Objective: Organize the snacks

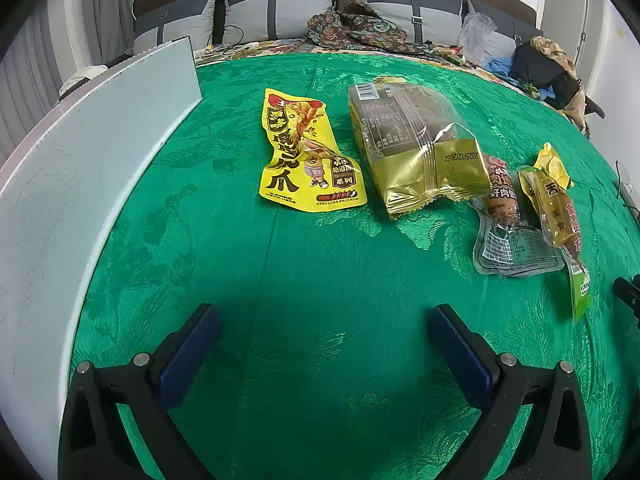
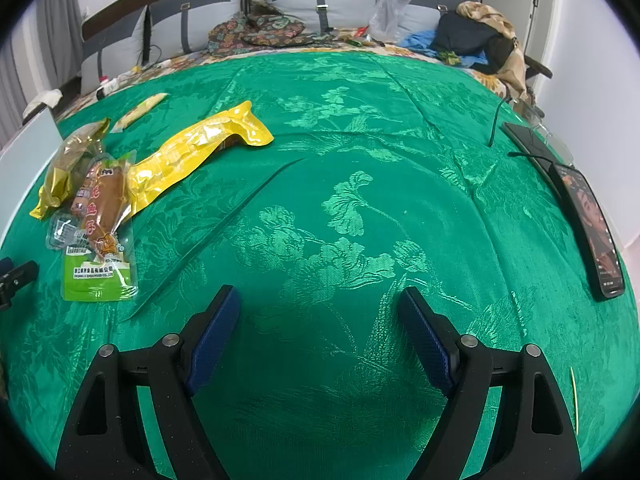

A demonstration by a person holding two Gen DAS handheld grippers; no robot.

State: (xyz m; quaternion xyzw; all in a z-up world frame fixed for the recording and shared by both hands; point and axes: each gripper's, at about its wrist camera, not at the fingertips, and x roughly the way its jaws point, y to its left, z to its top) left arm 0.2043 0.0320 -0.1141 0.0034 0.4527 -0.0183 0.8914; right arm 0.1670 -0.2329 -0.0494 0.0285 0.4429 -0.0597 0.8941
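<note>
Several snack packs lie on the green cloth [image 1: 320,264]. In the left wrist view a yellow chicken-feet pack [image 1: 306,152] lies ahead, a gold bread pack [image 1: 412,148] to its right, then a clear sausage pack [image 1: 508,224] and a fish-roe pack with a green end [image 1: 560,224]. My left gripper [image 1: 324,320] is open and empty, short of them. In the right wrist view the fish-roe pack [image 2: 104,240], a long yellow pack [image 2: 192,156], the gold pack [image 2: 64,164] and a thin pale stick pack [image 2: 140,112] lie far left. My right gripper [image 2: 318,300] is open, empty, over bare cloth.
A white board [image 1: 80,184] stands along the left edge. Two phones [image 2: 588,220] with a cable lie at the right edge. A toothpick [image 2: 575,400] lies near the right front. Pillows, clothes and a plastic bag [image 2: 386,12] sit at the back.
</note>
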